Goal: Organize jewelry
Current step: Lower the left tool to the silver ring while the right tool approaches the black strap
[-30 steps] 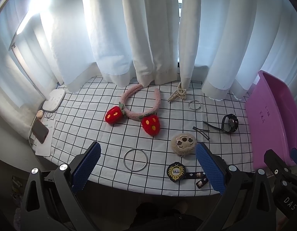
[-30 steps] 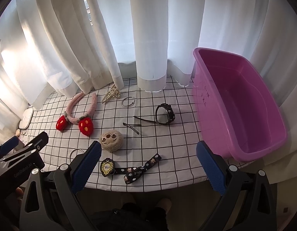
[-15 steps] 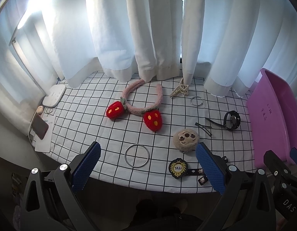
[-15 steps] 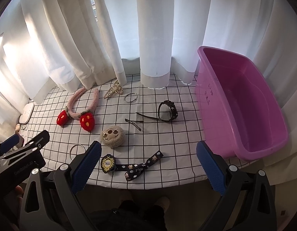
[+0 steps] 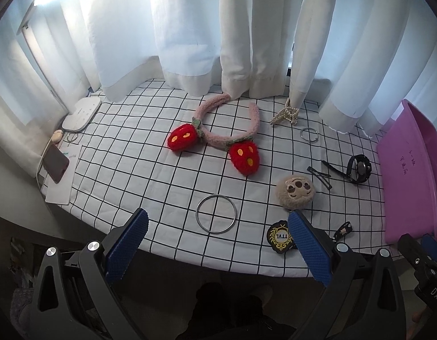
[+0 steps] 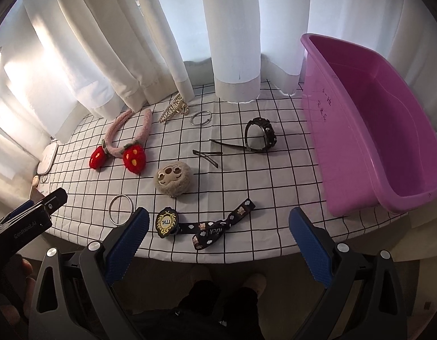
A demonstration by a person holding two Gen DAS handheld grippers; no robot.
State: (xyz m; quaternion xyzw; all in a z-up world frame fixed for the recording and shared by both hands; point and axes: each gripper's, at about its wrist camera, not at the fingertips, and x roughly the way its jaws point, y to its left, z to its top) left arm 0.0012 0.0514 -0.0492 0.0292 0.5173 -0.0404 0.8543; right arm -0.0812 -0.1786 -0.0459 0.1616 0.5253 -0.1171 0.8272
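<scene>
Drawn nearer the table edge than a moment ago, both grippers (image 5: 217,222) (image 6: 218,222) spread wide and empty, jewelry untouched, tub (image 6: 368,130) bare.

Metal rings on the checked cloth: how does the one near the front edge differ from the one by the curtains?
The front ring is clearly larger and a plain closed hoop; the back ring is smaller and, in the right wrist view, looks like doubled loops with a small clasp. The front ring lies beside the crest badge; the back ring beside the pearl hair claw. Both are silver, lying flat, untouched.
</scene>
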